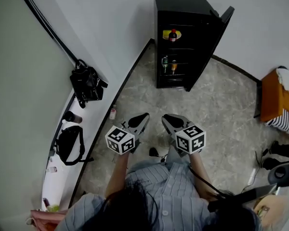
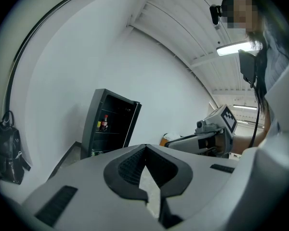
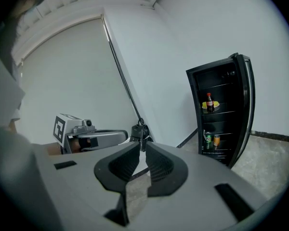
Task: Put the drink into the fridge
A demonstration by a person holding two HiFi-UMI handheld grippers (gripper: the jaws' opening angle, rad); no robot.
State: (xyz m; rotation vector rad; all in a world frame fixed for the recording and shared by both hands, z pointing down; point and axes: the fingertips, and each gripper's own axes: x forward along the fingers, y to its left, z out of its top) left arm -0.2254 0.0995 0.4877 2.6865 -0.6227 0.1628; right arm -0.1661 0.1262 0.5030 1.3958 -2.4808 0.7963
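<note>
A: Tall black mini fridge (image 1: 183, 4), what's in it?
B: It stands far centre, door (image 1: 225, 17) swung open to the right. Upper shelf: dark bottle with red cap (image 1: 173, 35) next to a yellow object (image 1: 166, 34), type unclear. Lower shelf: green can (image 1: 165, 61), with an orange drink container (image 1: 174, 66) just right of it.
A: Claws?
B: Left gripper (image 2: 145, 147) is clenched, tips touching, nothing held. Right gripper (image 3: 142, 145) has its tips a sliver apart, empty. Both are near the person, well apart from the fridge.
A: Loose items?
B: Small bottle (image 1: 113, 112) on the floor at the left wall.
</note>
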